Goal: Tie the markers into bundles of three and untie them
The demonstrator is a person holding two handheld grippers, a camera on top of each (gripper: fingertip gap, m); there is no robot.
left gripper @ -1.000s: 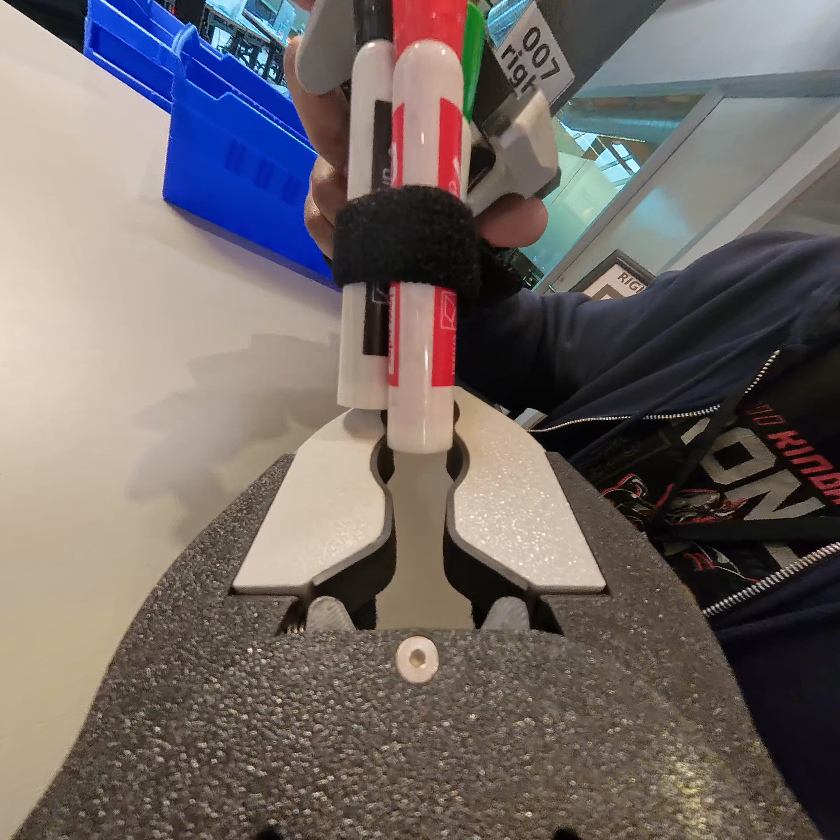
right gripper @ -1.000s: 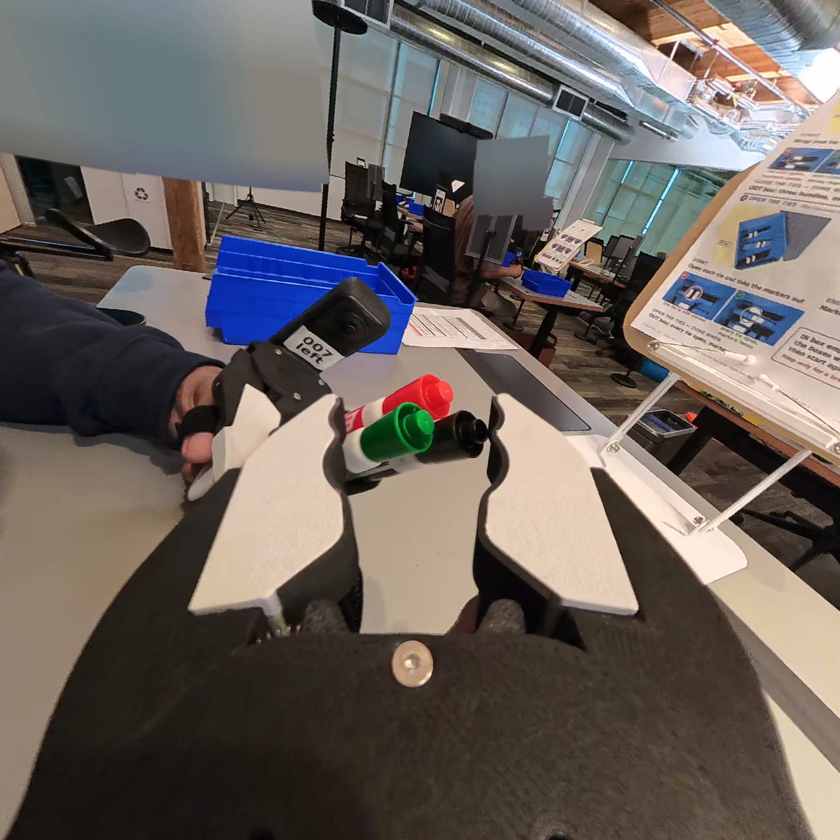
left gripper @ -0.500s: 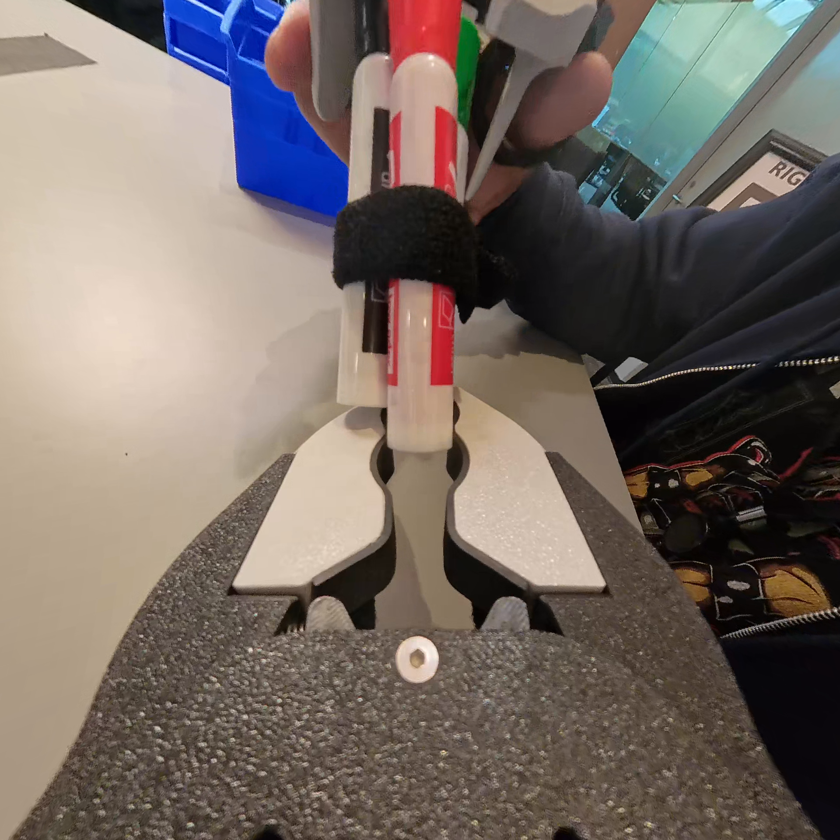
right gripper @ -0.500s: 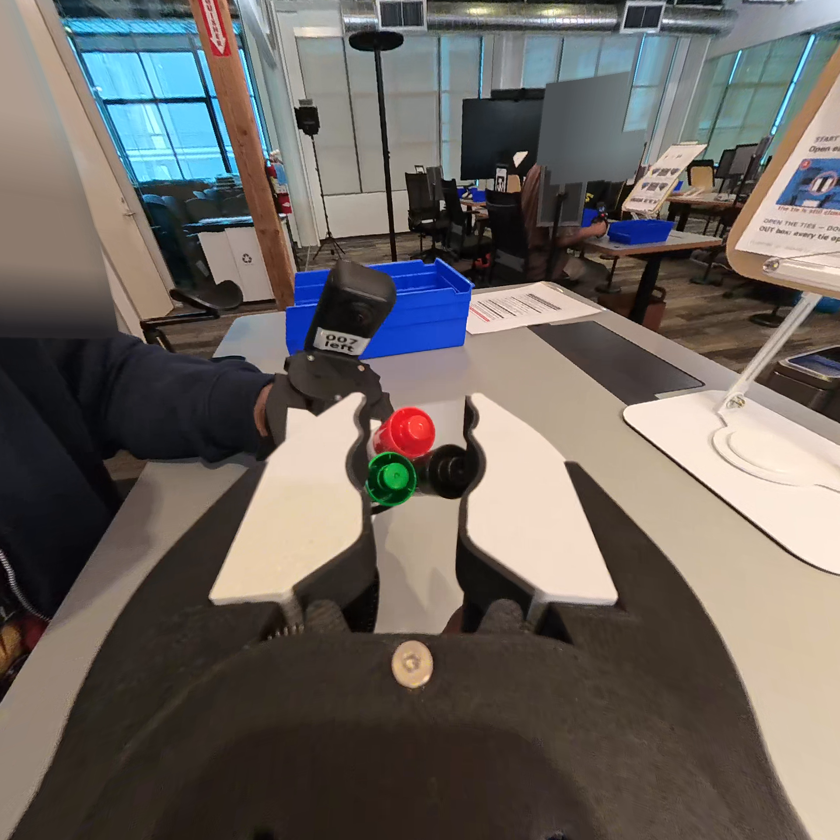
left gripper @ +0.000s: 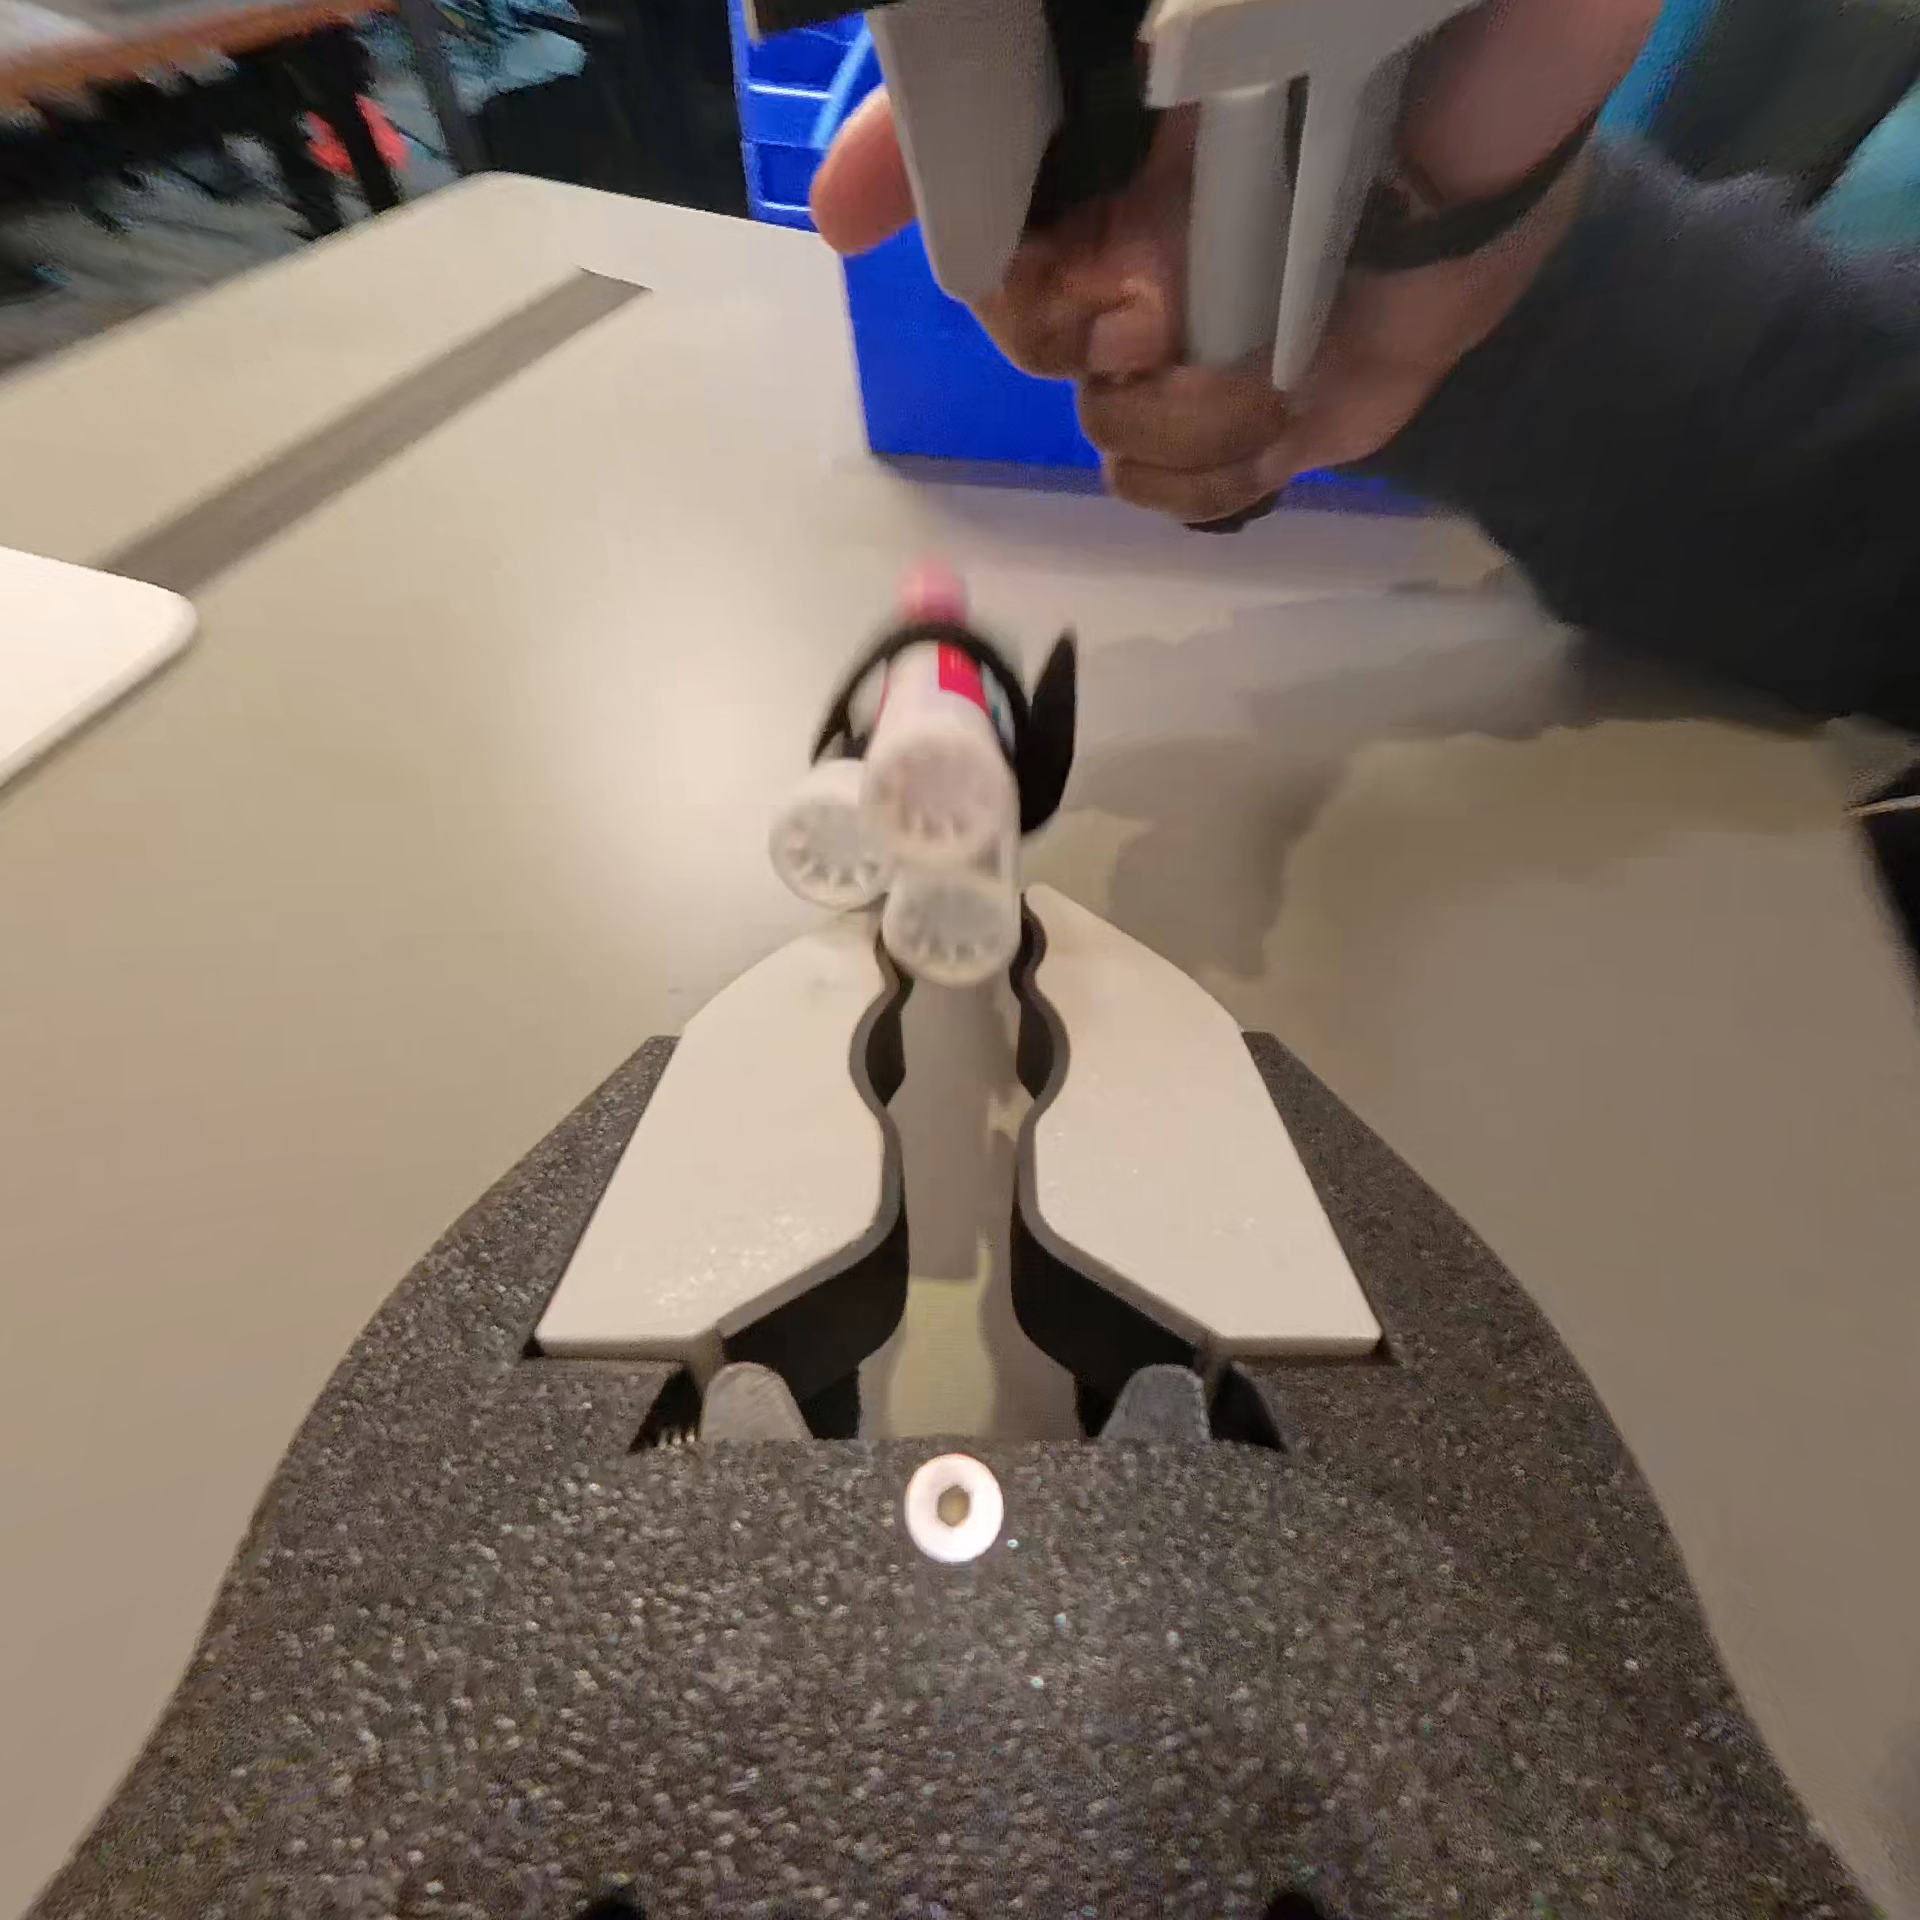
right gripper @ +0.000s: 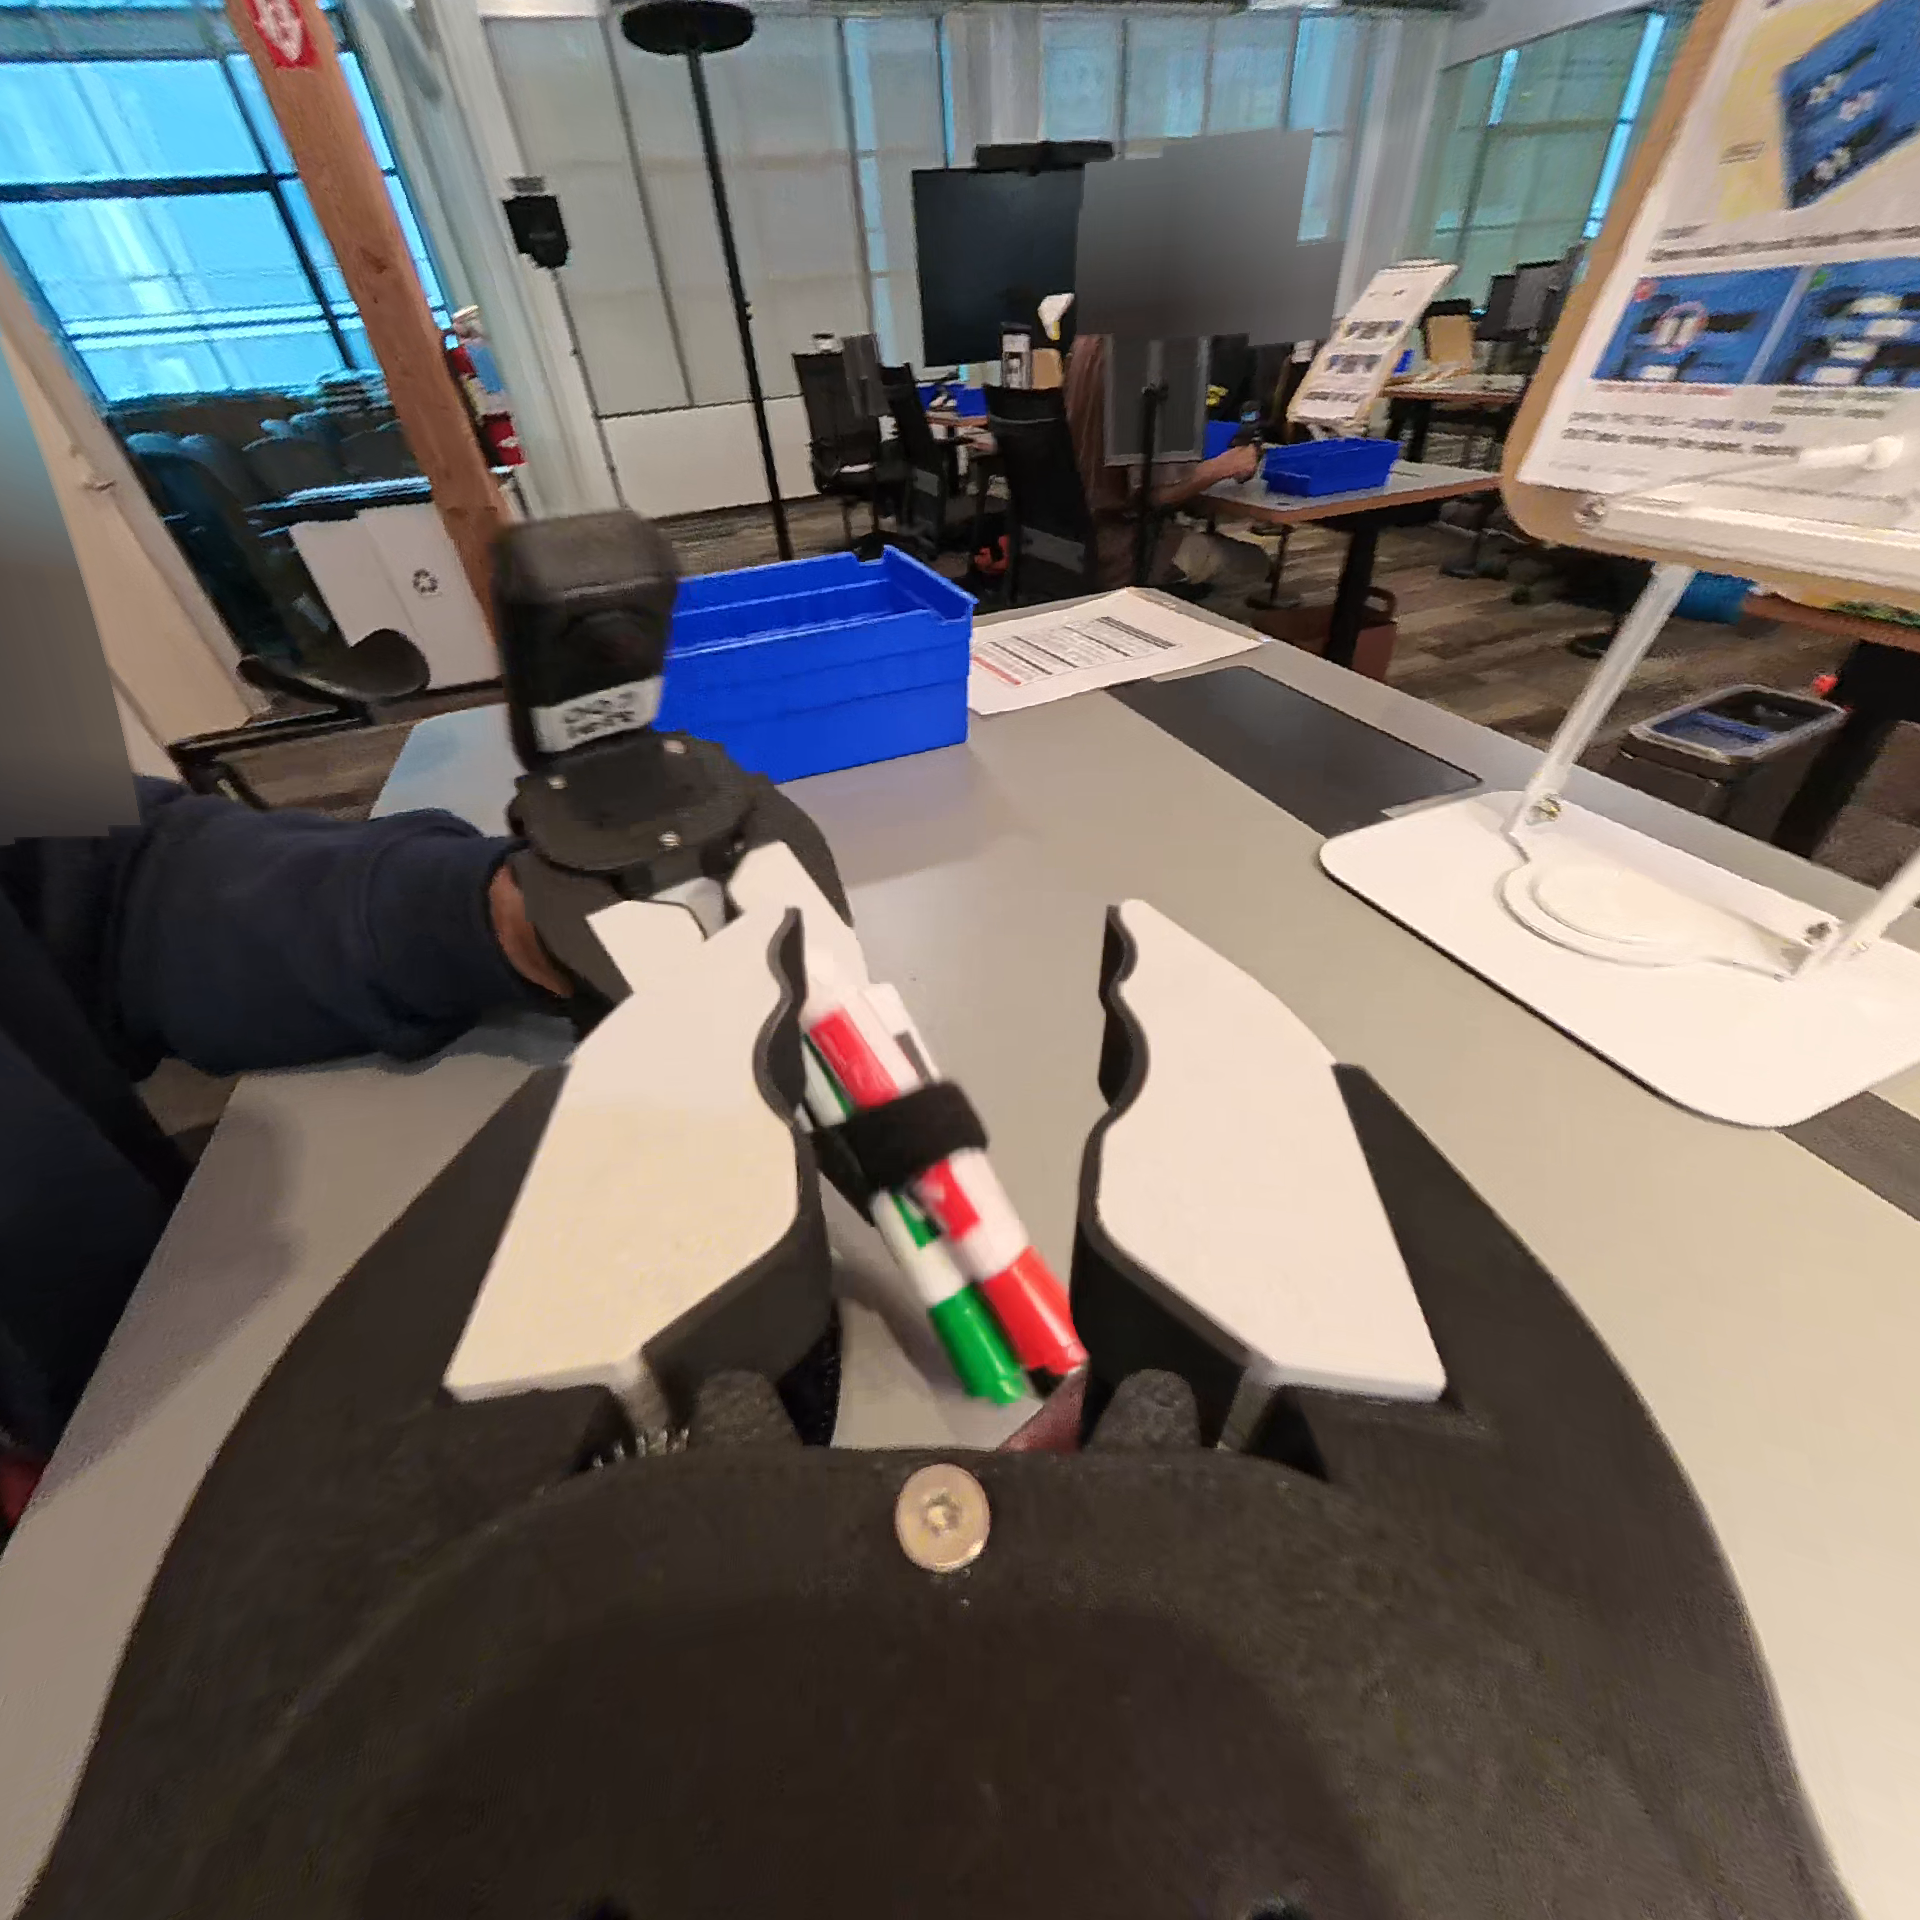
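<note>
Three markers, red, green and black capped, are held in a bundle (right gripper: pixel 914 1153) by a black strap (right gripper: pixel 904 1132). My left gripper (left gripper: pixel 956 925) is shut on the bundle's white tail ends (left gripper: pixel 935 821) and holds it just above the grey table (left gripper: pixel 416 831). The left gripper also shows in the right wrist view (right gripper: pixel 717 904), at the bundle's far end. My right gripper (right gripper: pixel 951 935) is open and empty. The capped ends (right gripper: pixel 1003 1335) point toward it, below its spread fingers. In the left wrist view the right gripper (left gripper: pixel 1112 208) hangs above and beyond the bundle, apart from it.
A blue bin (right gripper: pixel 821 665) stands at the table's far side, also behind the right hand in the left wrist view (left gripper: pixel 935 364). A white stand base (right gripper: pixel 1621 966) carrying an instruction board sits on the right. A paper sheet (right gripper: pixel 1091 644) and a dark strip (right gripper: pixel 1288 727) lie beyond. Left tips to right tips: about 11 cm.
The right gripper has drawn back off the capped ends and now sits higher, away from the bundle. The left gripper has swung the bundle round toward the middle of the table.
</note>
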